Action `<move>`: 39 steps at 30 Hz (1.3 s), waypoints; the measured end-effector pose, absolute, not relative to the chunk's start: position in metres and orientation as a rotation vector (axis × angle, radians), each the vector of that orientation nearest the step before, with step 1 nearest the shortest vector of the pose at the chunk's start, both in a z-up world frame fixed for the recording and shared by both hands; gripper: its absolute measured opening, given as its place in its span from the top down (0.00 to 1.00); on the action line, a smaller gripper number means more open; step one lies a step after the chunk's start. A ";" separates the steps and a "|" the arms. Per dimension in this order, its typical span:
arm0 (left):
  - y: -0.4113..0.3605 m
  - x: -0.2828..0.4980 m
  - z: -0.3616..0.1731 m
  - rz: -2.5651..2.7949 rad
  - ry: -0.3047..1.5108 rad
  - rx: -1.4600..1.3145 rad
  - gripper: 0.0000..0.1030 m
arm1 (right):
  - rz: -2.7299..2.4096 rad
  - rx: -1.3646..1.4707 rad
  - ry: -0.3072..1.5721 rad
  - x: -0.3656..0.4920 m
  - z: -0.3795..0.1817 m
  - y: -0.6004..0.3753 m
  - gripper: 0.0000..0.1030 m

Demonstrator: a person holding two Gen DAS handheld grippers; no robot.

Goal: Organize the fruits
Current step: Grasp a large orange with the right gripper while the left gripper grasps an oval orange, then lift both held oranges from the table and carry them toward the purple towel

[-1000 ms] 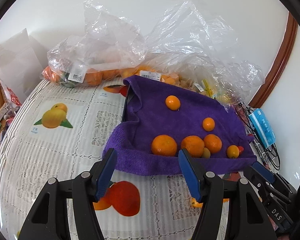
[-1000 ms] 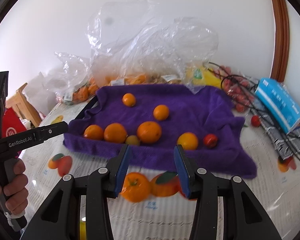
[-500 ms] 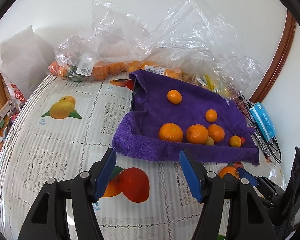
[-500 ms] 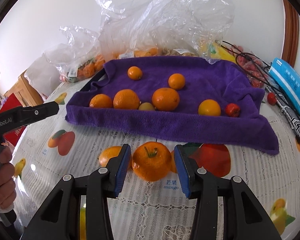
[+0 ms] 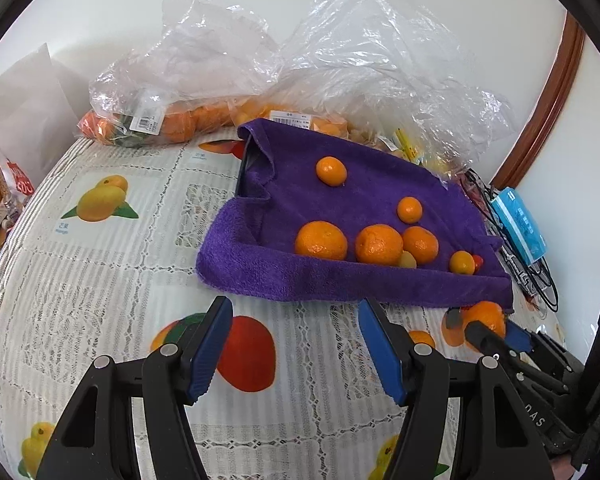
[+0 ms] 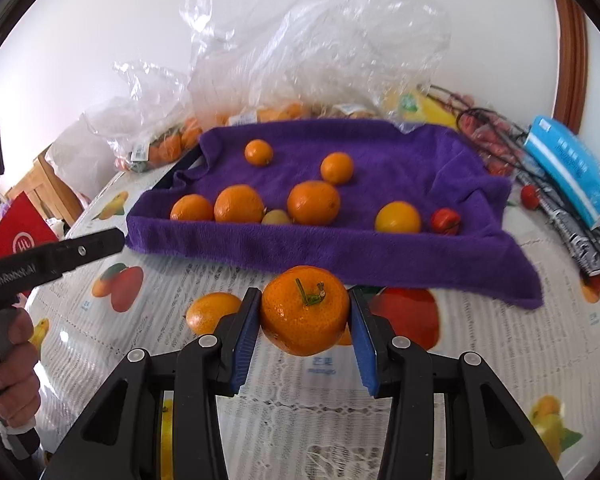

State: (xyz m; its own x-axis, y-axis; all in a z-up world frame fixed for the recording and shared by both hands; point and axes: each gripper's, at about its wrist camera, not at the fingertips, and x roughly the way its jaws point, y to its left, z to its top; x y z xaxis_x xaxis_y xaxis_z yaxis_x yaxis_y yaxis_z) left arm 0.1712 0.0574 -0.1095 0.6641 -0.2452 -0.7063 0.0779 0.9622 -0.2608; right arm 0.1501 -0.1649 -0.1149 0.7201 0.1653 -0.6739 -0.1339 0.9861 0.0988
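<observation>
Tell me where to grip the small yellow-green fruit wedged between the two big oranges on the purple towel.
Take the small yellow-green fruit front to back across its rounded top, coming from above. Oranges flank it left and right, leaving little room for pads there, and the purple towel rises in a fold just in front. The left claw stands open with nothing in it.

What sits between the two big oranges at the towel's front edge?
In the right wrist view, a small yellowish fruit lies between the two big oranges on the purple towel.
</observation>
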 end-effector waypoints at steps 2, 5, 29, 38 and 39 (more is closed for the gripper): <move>0.048 0.170 -0.110 -0.214 0.825 -0.200 0.39 | 0.143 0.047 0.734 0.147 -0.110 -0.174 0.58; 0.031 0.169 -0.113 -0.250 0.835 -0.165 0.38 | 0.120 0.071 0.726 0.142 -0.106 -0.192 0.58; -0.044 0.167 -0.140 -0.354 0.853 0.072 0.67 | 0.086 0.107 0.755 0.128 -0.123 -0.236 0.58; -0.036 0.170 -0.143 -0.360 0.858 0.019 0.66 | 0.122 0.053 0.803 0.138 -0.141 -0.212 0.58; -0.035 0.171 -0.143 -0.364 0.860 0.007 0.66 | 0.122 0.053 0.804 0.138 -0.142 -0.212 0.57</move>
State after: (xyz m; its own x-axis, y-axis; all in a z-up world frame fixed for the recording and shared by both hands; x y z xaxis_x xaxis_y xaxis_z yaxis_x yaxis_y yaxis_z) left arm 0.1715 -0.0346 -0.1434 0.5947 -0.3104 -0.7416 0.3162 0.9384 -0.1392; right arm 0.1381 -0.2119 -0.1420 0.6871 0.1288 -0.7150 -0.0886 0.9917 0.0935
